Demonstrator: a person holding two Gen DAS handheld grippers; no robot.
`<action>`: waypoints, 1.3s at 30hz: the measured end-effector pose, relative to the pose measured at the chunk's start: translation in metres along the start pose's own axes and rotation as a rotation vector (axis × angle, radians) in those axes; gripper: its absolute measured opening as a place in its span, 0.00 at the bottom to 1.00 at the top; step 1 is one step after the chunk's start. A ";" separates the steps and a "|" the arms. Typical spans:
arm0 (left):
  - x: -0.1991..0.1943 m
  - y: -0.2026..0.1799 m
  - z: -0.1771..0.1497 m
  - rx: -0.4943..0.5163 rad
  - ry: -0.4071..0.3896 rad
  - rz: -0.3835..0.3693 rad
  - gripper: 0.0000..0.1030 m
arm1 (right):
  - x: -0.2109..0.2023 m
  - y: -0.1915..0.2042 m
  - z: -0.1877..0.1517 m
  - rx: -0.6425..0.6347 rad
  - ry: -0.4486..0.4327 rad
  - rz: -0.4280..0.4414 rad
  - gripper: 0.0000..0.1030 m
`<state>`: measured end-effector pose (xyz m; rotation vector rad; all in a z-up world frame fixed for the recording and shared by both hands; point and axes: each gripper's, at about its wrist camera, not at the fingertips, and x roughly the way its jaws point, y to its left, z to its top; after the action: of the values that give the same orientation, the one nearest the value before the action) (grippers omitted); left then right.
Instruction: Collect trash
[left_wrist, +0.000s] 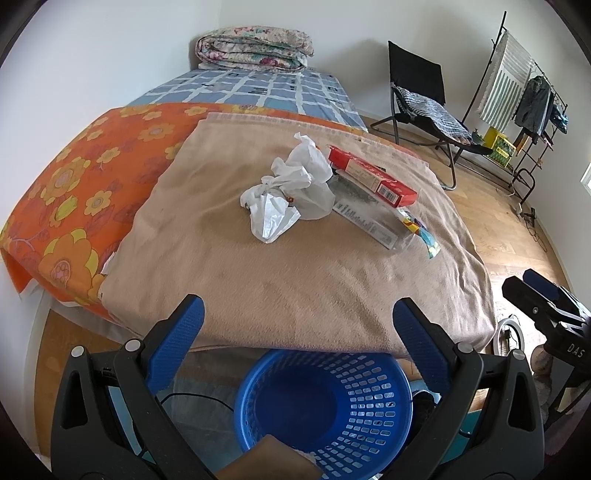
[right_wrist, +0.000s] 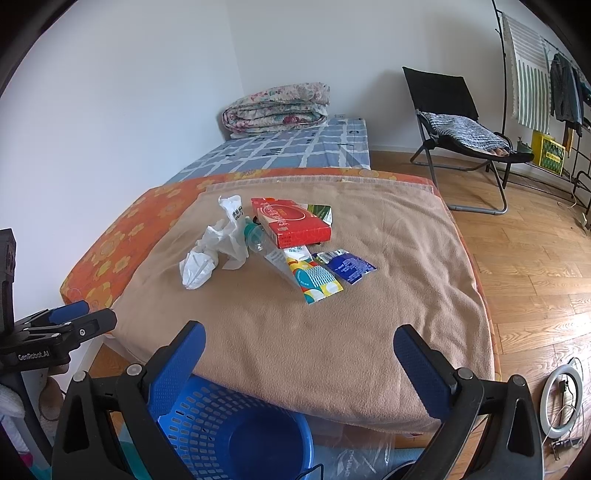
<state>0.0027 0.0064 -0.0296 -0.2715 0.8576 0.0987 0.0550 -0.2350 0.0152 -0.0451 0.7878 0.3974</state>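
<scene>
Trash lies in a heap on the tan blanket (left_wrist: 295, 273) (right_wrist: 332, 325): a crumpled white plastic bag (left_wrist: 291, 188) (right_wrist: 218, 251), a red carton (left_wrist: 373, 177) (right_wrist: 291, 221), a clear plastic bottle (left_wrist: 369, 218) (right_wrist: 266, 251), a colourful wrapper (left_wrist: 424, 232) (right_wrist: 314, 277) and a blue sachet (right_wrist: 351, 267). A blue basket (left_wrist: 325, 402) (right_wrist: 229, 432) stands on the floor at the bed's near edge. My left gripper (left_wrist: 295, 321) is open above the basket, holding nothing. My right gripper (right_wrist: 299, 347) is open over the blanket's near edge, also holding nothing.
The bed carries an orange flowered sheet (left_wrist: 81, 184), a blue checked sheet (right_wrist: 295, 151) and a folded quilt (left_wrist: 255, 48) at the far end. A black folding chair (right_wrist: 461, 125) and a clothes rack (left_wrist: 524, 96) stand on the wooden floor at the right. A ring light (right_wrist: 561, 402) lies nearby.
</scene>
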 end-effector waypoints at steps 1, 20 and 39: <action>0.001 0.000 0.001 0.001 0.004 0.002 1.00 | 0.000 0.000 -0.001 0.002 0.002 0.001 1.00; 0.015 0.004 0.004 -0.003 0.034 0.001 1.00 | 0.006 -0.003 0.002 0.016 0.013 0.000 1.00; 0.053 0.028 0.039 -0.024 0.045 0.023 1.00 | 0.026 -0.039 0.065 0.061 -0.078 0.133 1.00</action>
<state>0.0599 0.0432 -0.0513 -0.2874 0.9049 0.1251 0.1303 -0.2503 0.0392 0.0799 0.7280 0.4976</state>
